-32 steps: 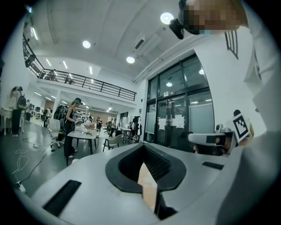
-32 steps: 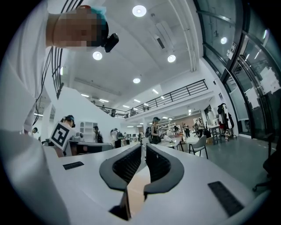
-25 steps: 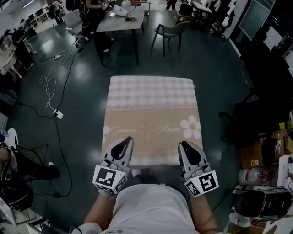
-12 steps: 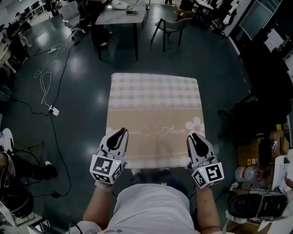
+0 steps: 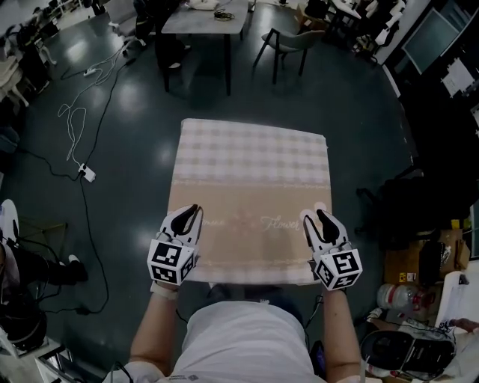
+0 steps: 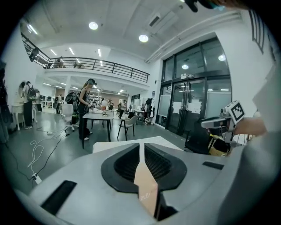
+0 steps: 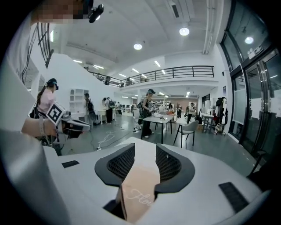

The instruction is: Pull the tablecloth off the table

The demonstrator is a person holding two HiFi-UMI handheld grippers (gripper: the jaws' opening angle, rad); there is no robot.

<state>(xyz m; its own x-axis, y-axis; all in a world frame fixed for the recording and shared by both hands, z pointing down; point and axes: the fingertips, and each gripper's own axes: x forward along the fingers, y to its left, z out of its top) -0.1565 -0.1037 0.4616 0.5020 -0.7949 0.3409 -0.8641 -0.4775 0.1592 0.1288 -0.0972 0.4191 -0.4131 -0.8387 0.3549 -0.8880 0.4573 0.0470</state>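
The tablecloth [image 5: 254, 168] covers a small table, checked at the far end and beige with script print near me. My left gripper [image 5: 187, 215] is at the cloth's near left edge. In the left gripper view it [image 6: 139, 147] is shut on a thin fold of beige cloth [image 6: 147, 191]. My right gripper [image 5: 316, 218] is at the near right edge. Its jaws [image 7: 145, 149] have just been opening, and a wide fold of cloth [image 7: 138, 189] lies loose between them. The cloth hides the table itself.
A dark table [image 5: 202, 19] and a chair [image 5: 296, 41] stand beyond on the dark floor. Cables [image 5: 82, 120] and a power strip [image 5: 87, 173] lie at the left. Boxes and bags [image 5: 426, 262] crowd the right. A person [image 6: 85, 107] stands at the far table.
Both grippers have spread apart to the cloth's near corners and sunk. The right gripper now covers the daisy print. Its jaws stand wider than before.
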